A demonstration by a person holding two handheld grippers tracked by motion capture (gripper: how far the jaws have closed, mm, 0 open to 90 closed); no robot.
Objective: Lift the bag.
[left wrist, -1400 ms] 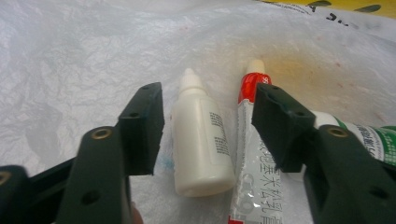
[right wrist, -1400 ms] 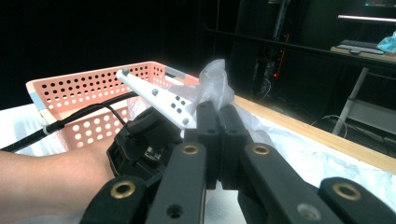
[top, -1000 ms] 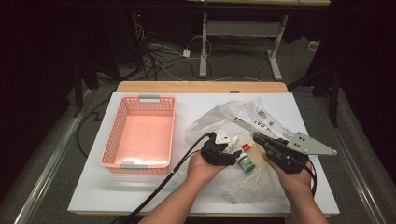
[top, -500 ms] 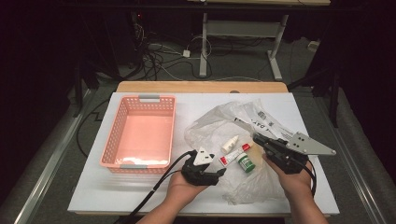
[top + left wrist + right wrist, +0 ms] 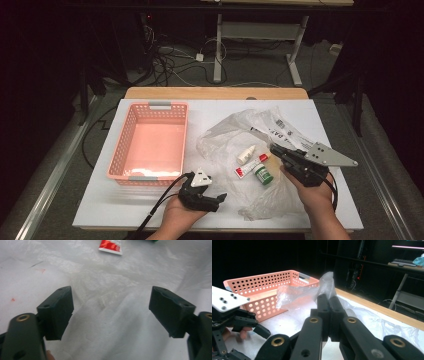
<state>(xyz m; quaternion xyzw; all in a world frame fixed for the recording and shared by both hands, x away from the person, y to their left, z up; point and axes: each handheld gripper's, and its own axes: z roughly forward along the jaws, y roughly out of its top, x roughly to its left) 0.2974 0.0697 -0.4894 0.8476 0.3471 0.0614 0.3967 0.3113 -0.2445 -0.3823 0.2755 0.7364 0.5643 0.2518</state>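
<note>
Nearest, the left gripper (image 5: 216, 200) lies just before the clear plastic bag (image 5: 235, 132), jaws spread wide. The right gripper (image 5: 328, 305), jaws pressed together, apparently pinches the bag's film. On the bag: red-and-white tube (image 5: 251, 166), green-capped bottle (image 5: 261, 174), white bottle (image 5: 245, 154). Beyond, beside it: pink basket (image 5: 131, 117).

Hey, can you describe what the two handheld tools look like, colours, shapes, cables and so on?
Both are black. The left tool has a small white three-cornered plate on top and a black cable trailing off the table. The right tool has a larger grey three-cornered plate with small holes. Their jaws are blocky black pads on arms with brass-coloured pivots. No sleeves show.
</note>
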